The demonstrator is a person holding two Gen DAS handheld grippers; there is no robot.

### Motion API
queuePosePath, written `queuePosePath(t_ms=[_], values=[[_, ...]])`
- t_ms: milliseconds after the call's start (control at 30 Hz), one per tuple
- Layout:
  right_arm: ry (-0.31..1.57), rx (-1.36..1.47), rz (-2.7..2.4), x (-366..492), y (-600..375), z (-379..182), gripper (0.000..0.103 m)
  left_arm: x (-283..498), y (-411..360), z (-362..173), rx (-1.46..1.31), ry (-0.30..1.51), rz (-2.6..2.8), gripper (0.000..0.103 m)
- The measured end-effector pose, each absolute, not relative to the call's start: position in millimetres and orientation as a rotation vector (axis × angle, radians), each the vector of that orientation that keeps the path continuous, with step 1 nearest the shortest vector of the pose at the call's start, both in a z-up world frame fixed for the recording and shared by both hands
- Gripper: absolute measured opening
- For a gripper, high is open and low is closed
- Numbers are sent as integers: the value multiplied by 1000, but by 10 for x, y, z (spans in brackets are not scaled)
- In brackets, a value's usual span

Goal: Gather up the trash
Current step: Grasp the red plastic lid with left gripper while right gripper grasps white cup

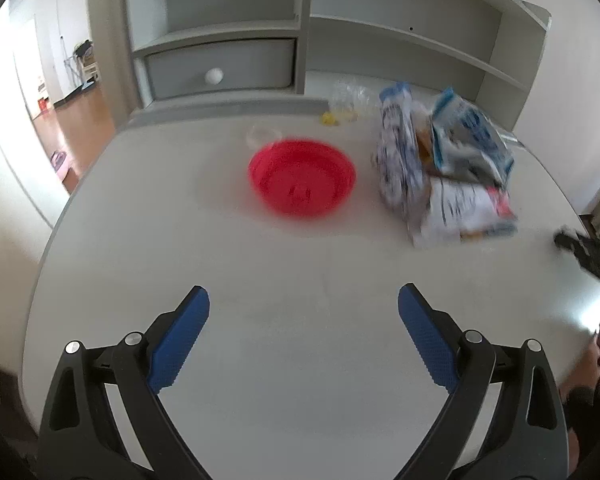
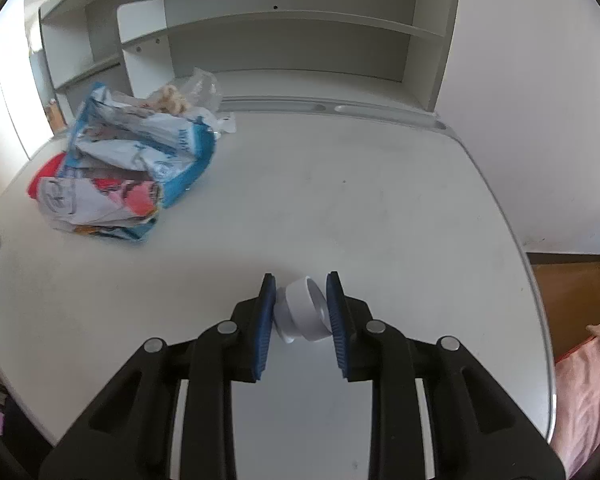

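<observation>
Right claw (image 2: 300, 280) clamps a small white plastic cap (image 2: 305, 309), tilted, its underside hidden. Left claw (image 1: 304, 300) spread wide over the pale counter (image 1: 300, 256). Crumpled blue-and-white wrappers (image 1: 444, 168) motion-blurred; print unreadable.

From my left gripper (image 1: 304, 308), the desk (image 1: 300, 264) lies bare straight ahead up to the red bowl (image 1: 302, 182) at 12 o'clock. The crumpled wrappers (image 1: 448, 168) block the 1 o'clock lane; a clear plastic bag (image 1: 350, 100) sits behind them near the shelf unit (image 1: 400, 28), which closes off the far edge. From my right gripper (image 2: 300, 304), 12 through 2 o'clock is bare desk.
</observation>
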State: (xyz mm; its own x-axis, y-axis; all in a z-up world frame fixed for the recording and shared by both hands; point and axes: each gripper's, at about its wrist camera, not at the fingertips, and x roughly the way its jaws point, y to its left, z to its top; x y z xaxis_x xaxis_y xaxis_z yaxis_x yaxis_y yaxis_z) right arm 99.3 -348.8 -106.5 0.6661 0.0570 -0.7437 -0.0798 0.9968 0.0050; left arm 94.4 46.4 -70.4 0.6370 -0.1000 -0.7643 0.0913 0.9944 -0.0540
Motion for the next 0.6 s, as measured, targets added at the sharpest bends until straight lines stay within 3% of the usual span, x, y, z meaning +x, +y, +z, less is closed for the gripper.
queuePosePath(t_ms=[500,533,567,600], values=[[809,-11,87,609,-3453,-830,26,1963,320,-937,55,946,-75,93],[807,-8,84,579,-3465,-820,26,1975,330,-931,48,938,-71,92],[805,-5,82,551,-3482,-811,26,1977,345,-926,37,930,-67,79],[803,-4,77,519,-3505,-800,26,1962,352,-907,37,915,-55,79]])
